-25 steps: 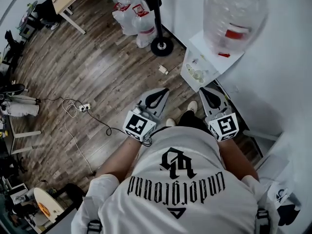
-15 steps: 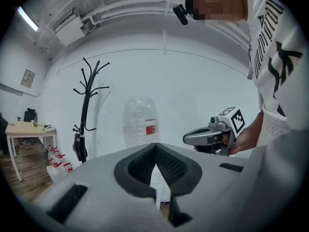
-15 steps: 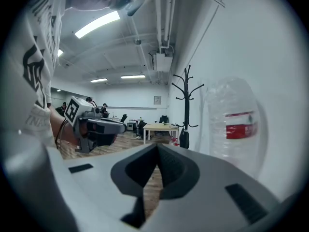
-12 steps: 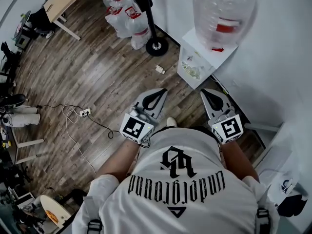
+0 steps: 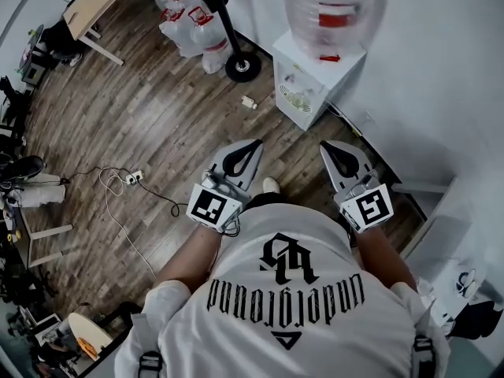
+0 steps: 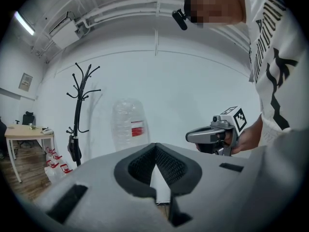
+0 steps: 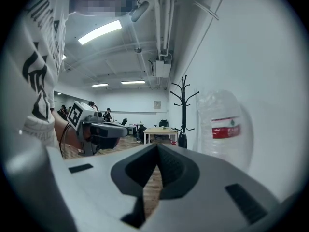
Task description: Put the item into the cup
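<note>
A white short-sleeved T-shirt (image 5: 307, 321) carries 1 line of black gothic lettering across the chest, set between a black interlocked emblem and a small black triangle outline. 2 dark strap buckles (image 5: 150, 363) sit at the shoulders. The toe of 1 pale shoe (image 5: 270, 185) shows. The left gripper (image 5: 253, 146) and right gripper (image 5: 327, 146) are matching light grey wedges, each with black ribbed padding lining a teardrop-shaped hollow. Each carries a white marker cube (image 5: 211, 205) printed with black squares.
</note>
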Available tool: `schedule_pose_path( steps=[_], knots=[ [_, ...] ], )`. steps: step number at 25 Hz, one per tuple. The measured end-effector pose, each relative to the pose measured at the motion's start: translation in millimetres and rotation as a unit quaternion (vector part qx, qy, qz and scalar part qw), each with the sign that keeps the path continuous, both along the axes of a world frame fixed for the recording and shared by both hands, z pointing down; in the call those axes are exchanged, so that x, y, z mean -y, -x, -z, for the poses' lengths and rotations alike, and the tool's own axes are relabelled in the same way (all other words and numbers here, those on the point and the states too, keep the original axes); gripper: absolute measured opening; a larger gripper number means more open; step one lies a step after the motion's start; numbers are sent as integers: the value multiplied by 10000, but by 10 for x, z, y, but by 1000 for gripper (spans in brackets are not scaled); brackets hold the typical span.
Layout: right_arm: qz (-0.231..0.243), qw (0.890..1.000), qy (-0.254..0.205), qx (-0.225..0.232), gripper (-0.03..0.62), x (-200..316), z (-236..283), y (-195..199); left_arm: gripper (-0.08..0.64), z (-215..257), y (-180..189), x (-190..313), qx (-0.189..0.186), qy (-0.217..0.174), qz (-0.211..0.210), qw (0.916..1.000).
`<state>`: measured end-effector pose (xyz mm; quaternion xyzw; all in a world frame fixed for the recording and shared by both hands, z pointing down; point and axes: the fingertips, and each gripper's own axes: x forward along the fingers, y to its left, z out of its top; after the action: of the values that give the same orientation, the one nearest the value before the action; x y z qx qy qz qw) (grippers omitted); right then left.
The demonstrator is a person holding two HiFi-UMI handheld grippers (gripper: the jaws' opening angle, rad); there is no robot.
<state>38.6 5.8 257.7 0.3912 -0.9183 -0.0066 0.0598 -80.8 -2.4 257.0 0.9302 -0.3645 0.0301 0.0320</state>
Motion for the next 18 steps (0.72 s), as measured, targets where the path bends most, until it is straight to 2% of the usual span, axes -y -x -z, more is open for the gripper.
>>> schedule_pose_path(
  steps=[3,11,18],
  knots=[
    [34,10000,19,26,6,-298,0,-172,6,-31,-173,-248,43,-167,-1,9999],
    [86,9999,28,98,6,-1104,-49,-632,6,-93,-720,-1100,-7,-64,72,10000],
    [167,9998,-48,107,5,-1746,-90,-870,6,-64,-953,-1795,-10,-8,121,9999]
  ],
)
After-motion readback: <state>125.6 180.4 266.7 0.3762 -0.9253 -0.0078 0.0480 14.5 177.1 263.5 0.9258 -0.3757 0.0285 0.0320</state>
